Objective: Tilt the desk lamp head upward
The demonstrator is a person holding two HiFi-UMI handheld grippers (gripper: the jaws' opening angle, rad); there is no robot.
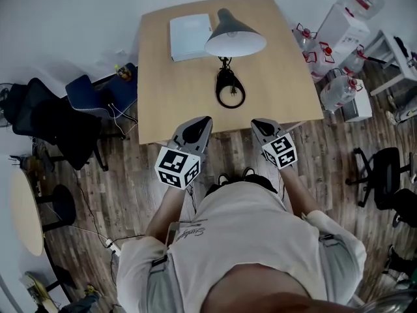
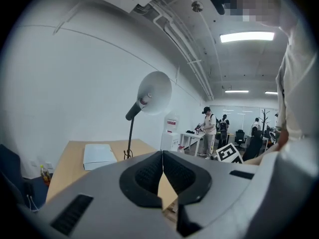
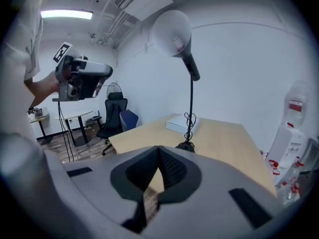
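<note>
**Both claws clenched and empty at the counter's near edge**

The left claw [image 2: 162, 157] is clenched, its jaw tips pressed together with nothing between them. The right claw [image 3: 158, 151] is clenched the same way, also on nothing. In the head view the two hang side by side over the near edge of the counter [image 1: 163, 103], apart from each other and well short of the lamp [image 1: 229, 64].

The lamp stands near the middle of the counter on a dark round base [image 1: 230, 91]. It has a thin upright stem with a cord [image 3: 189, 119] looped on it. The lamp head [image 1: 235, 39] sits at the top, untouched, with its open white face turned toward the claws.

A flat white box [image 1: 191, 36] lies on the counter just left of the lamp head, toward the far edge. Dark chairs [image 1: 58, 119] stand on the wood floor [image 1: 130, 188] left of the counter, and water bottles [image 1: 339, 90] stand to its right.
</note>
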